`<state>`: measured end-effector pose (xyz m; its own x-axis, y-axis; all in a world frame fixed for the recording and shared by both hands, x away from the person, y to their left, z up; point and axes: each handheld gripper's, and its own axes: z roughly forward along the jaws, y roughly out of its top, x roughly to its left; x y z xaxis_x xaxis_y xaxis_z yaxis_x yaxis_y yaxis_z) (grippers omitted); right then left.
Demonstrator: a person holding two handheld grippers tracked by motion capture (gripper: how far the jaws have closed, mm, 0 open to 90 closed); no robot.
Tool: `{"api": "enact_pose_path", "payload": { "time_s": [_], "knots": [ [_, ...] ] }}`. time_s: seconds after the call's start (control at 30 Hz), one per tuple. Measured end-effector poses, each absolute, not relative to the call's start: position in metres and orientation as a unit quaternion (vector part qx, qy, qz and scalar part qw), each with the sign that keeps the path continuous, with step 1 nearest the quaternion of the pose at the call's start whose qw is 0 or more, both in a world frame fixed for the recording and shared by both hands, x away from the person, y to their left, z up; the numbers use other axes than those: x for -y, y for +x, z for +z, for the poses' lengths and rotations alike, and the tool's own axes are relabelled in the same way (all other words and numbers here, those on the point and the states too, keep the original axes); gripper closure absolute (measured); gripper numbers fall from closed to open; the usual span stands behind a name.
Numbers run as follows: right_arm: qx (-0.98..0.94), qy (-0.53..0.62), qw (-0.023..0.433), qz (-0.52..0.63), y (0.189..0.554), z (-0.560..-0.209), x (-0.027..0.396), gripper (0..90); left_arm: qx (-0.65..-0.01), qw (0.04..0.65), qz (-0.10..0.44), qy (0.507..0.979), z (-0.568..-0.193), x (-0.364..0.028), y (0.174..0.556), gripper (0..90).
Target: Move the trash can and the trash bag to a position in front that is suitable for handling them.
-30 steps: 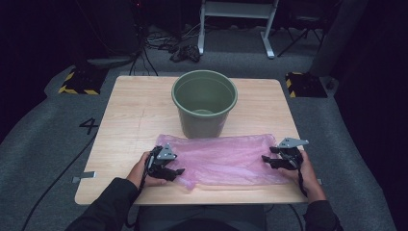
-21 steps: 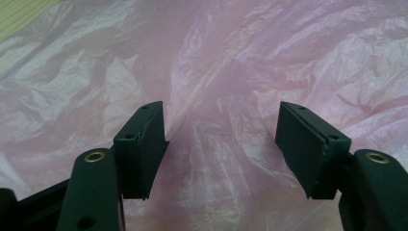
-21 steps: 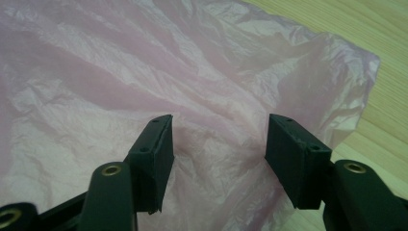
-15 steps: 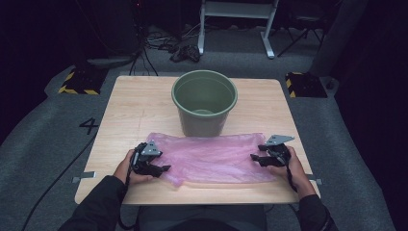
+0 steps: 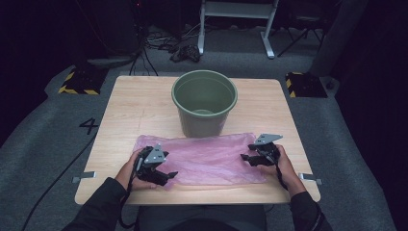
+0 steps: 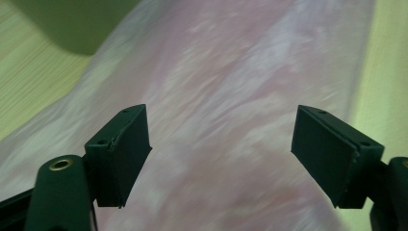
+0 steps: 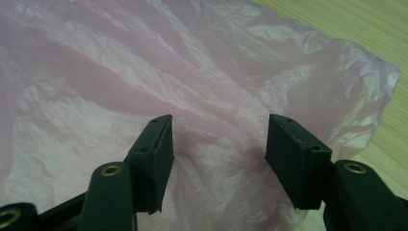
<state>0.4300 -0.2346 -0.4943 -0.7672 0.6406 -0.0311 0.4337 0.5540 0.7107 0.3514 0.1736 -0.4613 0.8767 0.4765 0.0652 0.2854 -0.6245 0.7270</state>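
Pink bag (image 5: 207, 159) flat at table (image 5: 139, 103) front edge, bucket (image 5: 204, 103) behind, both grippers open.

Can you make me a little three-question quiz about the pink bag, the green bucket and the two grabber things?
1. True or false: the pink plastic bag lies flat on the wooden table, in front of the green bucket.
2. Which gripper's jaws have just been opening? A) the left gripper B) the right gripper
3. Fill in: in its own view, the right gripper's fingers stand apart over the bag, pinching ____ between them.

Key: 1 true. 2 A; the left gripper view shows its jaws wide apart above the bag, with no plastic caught between them. 3 nothing.
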Motion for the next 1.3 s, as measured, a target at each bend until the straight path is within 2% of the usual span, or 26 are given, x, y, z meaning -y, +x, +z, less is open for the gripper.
{"api": "enact_pose_path", "payload": {
  "time_s": [0.2,0.3,0.37,0.6,0.67,0.73,1.0,1.3],
  "knots": [
    [-0.870,0.308,0.145,0.357,0.432,-0.494,0.230,42.4,-0.178,0.348,0.112,0.913,-0.470,-0.140,0.348,21.7],
    [-0.870,0.307,0.145,0.359,0.434,-0.495,0.228,41.6,-0.183,0.336,0.104,0.918,-0.479,-0.131,0.352,24.1],
    [-0.870,0.305,0.146,0.359,0.434,-0.495,0.228,41.6,-0.188,0.340,0.087,0.917,-0.484,-0.130,0.355,25.4],
    [-0.873,0.298,0.146,0.357,0.434,-0.495,0.221,39.8,-0.193,0.331,0.084,0.920,-0.490,-0.129,0.358,29.4],
    [-0.876,0.290,0.144,0.358,0.433,-0.494,0.220,36.7,-0.194,0.332,0.085,0.919,-0.490,-0.133,0.360,35.8],
    [-0.875,0.289,0.143,0.362,0.432,-0.492,0.220,35.1,-0.199,0.330,0.087,0.919,-0.489,-0.138,0.362,38.4],
    [-0.851,0.277,0.152,0.419,0.425,-0.460,0.222,31.3,-0.218,0.335,0.084,0.913,-0.489,-0.158,0.369,49.3],
    [-0.833,0.239,0.186,0.463,0.423,-0.396,0.217,30.4,-0.228,0.326,0.094,0.912,-0.487,-0.175,0.368,64.5]
  ]
}}
